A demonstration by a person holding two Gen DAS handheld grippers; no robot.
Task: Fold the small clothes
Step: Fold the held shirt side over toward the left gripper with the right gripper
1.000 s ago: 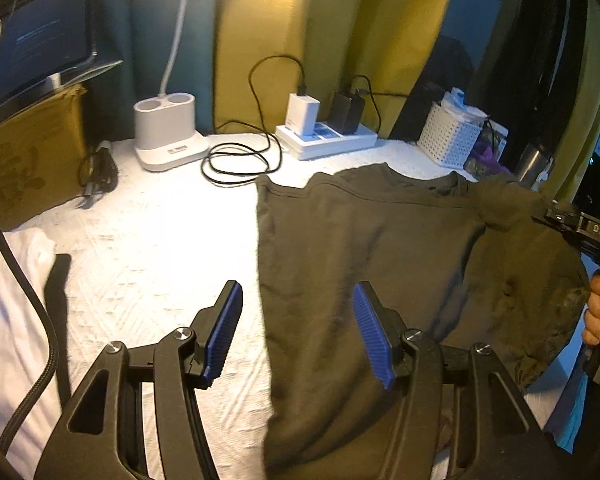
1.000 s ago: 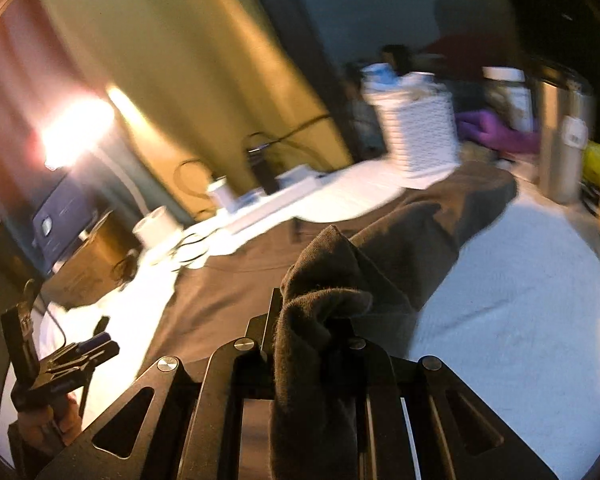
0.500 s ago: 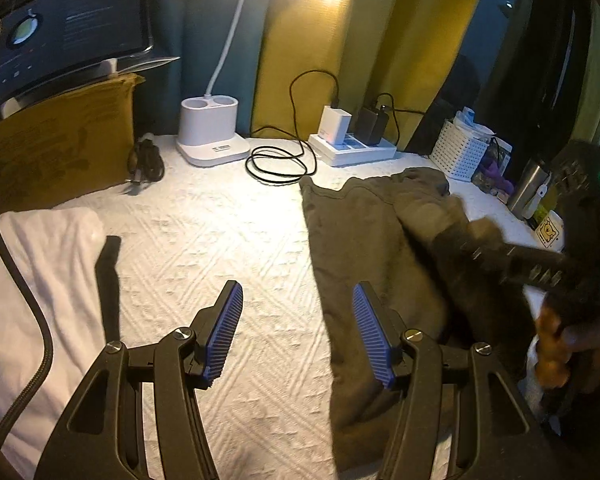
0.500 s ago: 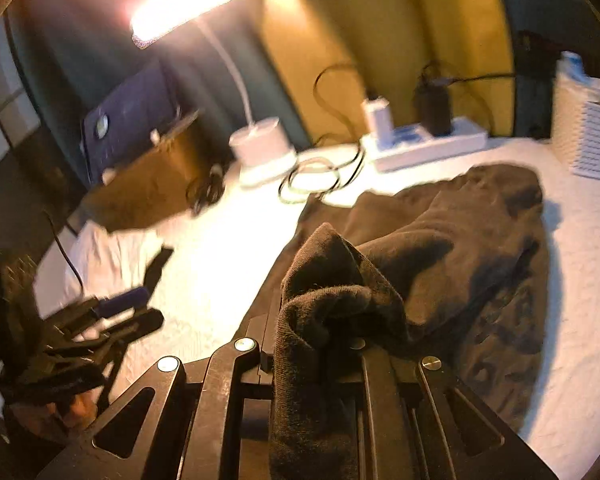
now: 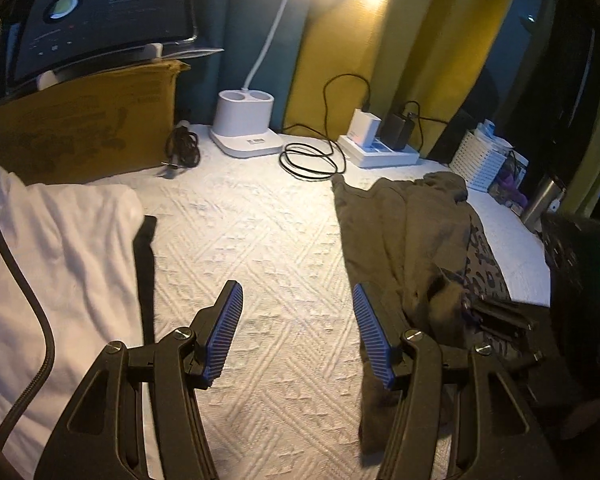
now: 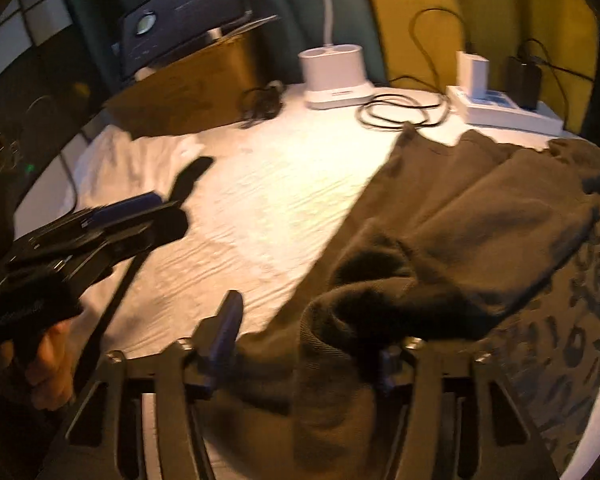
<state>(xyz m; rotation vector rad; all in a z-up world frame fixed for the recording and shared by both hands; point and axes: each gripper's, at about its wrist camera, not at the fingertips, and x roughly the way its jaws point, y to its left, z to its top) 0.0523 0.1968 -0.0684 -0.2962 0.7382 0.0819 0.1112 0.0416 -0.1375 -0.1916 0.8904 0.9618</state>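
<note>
Right wrist view: olive shirt lies on the white quilted bedcover, one side folded over onto the body, long axis running from the near edge away toward the power strip. A leopard-print layer shows along the shirt's right margin. The bunched edge of the fold sits directly between the fingers of the right gripper, whose jaws are opening; the pads no longer appear to press the fabric, though cloth still drapes across the gap. Blur limits certainty here.

Left wrist view: left gripper hovers over bare bedcover, jaws partly spread and empty, nothing touching the blue ribbed pads. The shirt's left long edge lies just beside its right finger, so the garment is to the right of these jaws. White cloth lies well apart on the left.

Judgement: first lengthwise fold is laid. Next move likely turns on the unfolded left edge; the left gripper is nearer it and would need to shift right and down to pinch it.
</note>
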